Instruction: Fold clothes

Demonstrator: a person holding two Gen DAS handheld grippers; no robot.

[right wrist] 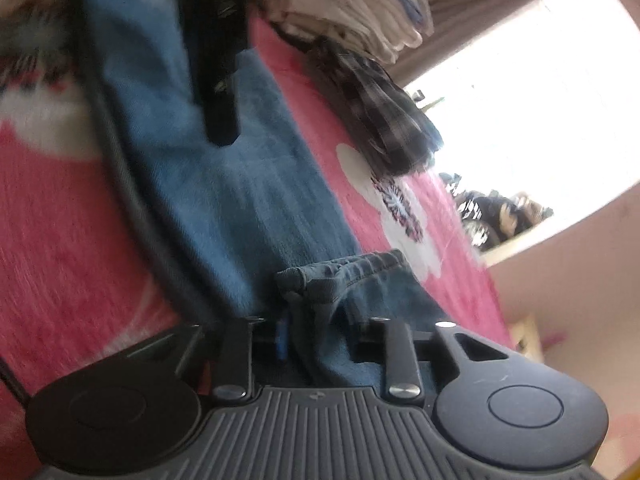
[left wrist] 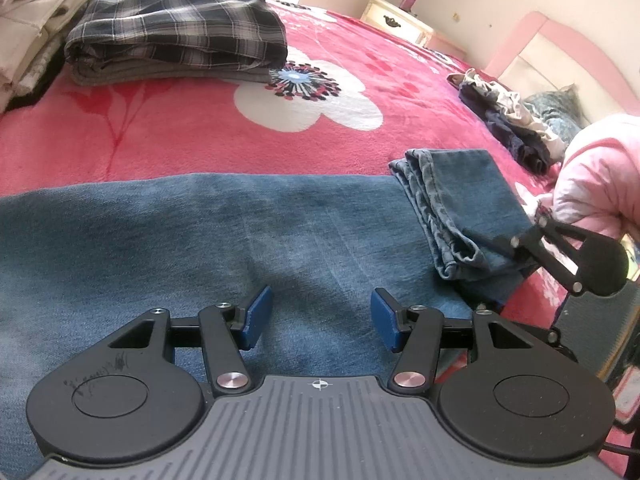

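Pink flowered bed (left wrist: 168, 136) carrying blue jeans (left wrist: 192, 232) spread flat.
Jeans hem (right wrist: 340, 272), folded back over the jeans, sits pinched between the right tongs (right wrist: 320, 340); left tongs (left wrist: 320, 316) hover released above the jeans; beyond the jeans lies a folded plaid garment (left wrist: 176, 28).

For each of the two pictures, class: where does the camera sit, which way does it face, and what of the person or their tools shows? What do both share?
Left wrist: behind the open left gripper, looking down across the jeans and bed; a pink sleeve and the right gripper show.
Right wrist: behind the right gripper, rolled sideways, closed on the folded jeans end.
Shared: jeans, plaid clothes, pink blanket.
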